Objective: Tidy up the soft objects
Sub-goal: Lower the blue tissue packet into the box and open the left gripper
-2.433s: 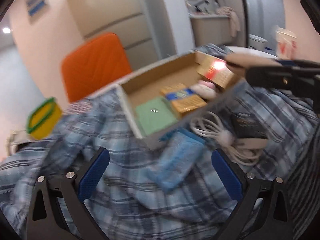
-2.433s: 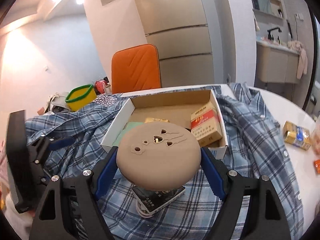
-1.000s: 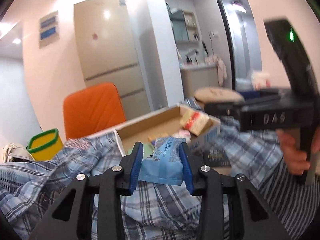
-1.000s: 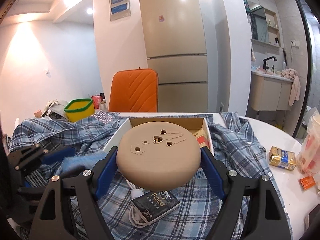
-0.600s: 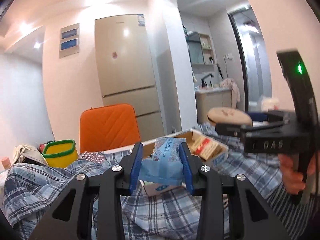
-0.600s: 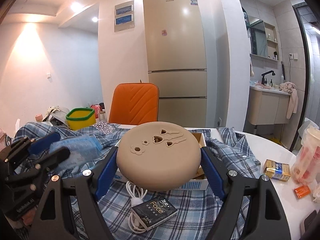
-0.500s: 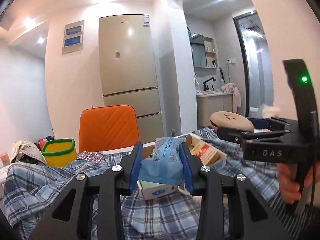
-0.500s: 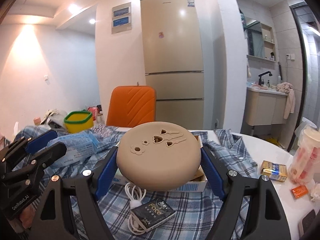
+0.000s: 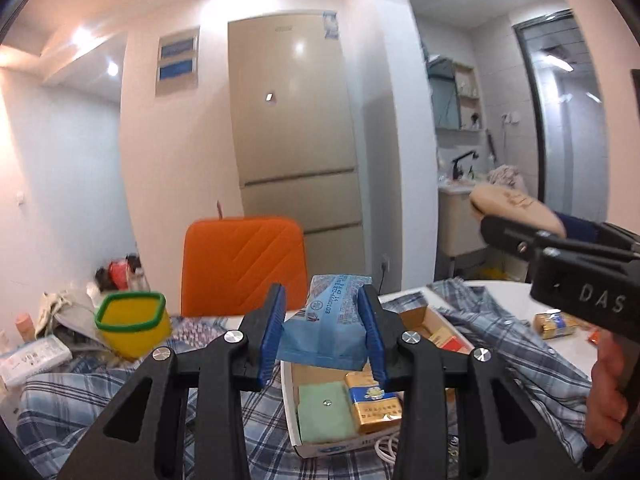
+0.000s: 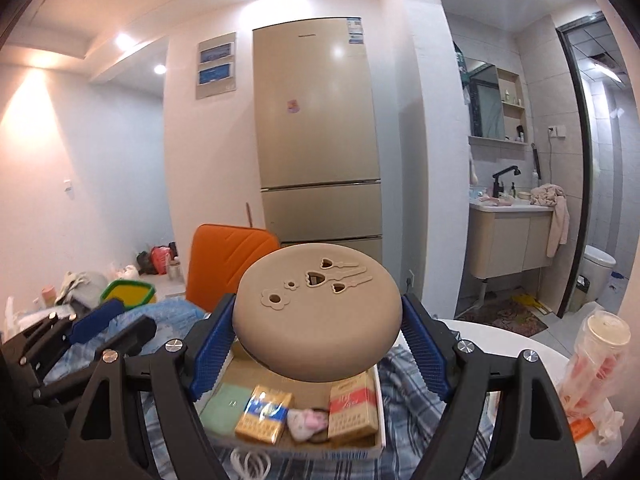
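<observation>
My left gripper is shut on a soft blue tissue pack and holds it in the air above the near end of an open cardboard box. My right gripper is shut on a round tan pad with cut-out hearts and flowers, held above the same box. The box holds a green pad, a gold and blue pack, a red pack and a small pink soft thing. The right gripper and its pad show at the right of the left wrist view.
The box lies on a blue plaid shirt spread over a white table. An orange chair and a yellow tub with green rim stand behind. A white cable lies near. A cup in a bag stands right.
My left gripper closed on the blue tissue pack and lifted it off the shirt. Both grippers have risen and the views have tilted up toward the room.
</observation>
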Available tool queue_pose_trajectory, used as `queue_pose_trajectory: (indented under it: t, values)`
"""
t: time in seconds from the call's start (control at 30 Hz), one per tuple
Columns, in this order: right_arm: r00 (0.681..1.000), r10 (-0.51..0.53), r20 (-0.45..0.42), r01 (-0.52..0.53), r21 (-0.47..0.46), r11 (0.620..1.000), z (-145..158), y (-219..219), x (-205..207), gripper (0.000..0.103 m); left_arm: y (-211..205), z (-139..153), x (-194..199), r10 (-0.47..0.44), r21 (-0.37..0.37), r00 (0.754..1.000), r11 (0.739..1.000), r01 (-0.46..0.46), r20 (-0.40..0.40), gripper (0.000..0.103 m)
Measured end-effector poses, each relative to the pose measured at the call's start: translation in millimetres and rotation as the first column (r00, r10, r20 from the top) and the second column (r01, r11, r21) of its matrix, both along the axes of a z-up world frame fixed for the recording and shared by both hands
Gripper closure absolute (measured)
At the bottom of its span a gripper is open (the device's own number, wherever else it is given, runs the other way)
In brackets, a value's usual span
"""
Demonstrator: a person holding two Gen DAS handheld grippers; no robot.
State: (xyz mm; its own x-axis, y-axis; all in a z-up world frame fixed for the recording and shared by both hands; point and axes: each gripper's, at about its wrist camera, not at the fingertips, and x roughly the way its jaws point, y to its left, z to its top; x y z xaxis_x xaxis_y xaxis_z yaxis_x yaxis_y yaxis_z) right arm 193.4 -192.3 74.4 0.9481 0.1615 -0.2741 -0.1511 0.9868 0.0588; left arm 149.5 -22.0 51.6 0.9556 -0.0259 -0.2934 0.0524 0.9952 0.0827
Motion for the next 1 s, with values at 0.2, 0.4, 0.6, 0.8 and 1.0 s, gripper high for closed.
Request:
queue_pose_trajectory:
  t: [0.2, 0.4, 0.6, 0.8, 1.0]
  values:
    - [0.996, -0.024, -0.083, 0.025, 0.009, 1.000, -30, -2, 37, 0.021, -3, -29, 39, 0.022, 0.031, 0.984, 0.999, -0.017, -0.176, 0.067]
    - [0.968, 0.033, -0.248, -0.030, 0.017, 0.999, -77, -6, 66, 0.021, -2, -82, 70, 0.010, 0.019, 0.916, 1.000, -0.003, -0.401, 0.067]
    - [0.925, 0.105, -0.365, -0.093, 0.051, 0.994, -105, 1, 84, 0.021, -2, -111, 75, 0.011, 0.040, 0.869, 0.999, 0.011, -0.494, 0.067]
    - [0.925, 0.120, -0.361, -0.129, -0.003, 0.992, -114, 14, 78, 0.021, 2, -117, 76, -0.008, 0.004, 0.849, 1.000, 0.012, -0.529, 0.056]
    - [0.929, 0.117, -0.351, -0.134, -0.024, 0.991, -115, 19, 74, 0.021, 5, -104, 67, 0.002, 0.008, 0.884, 1.000, 0.003, -0.467, 0.015]
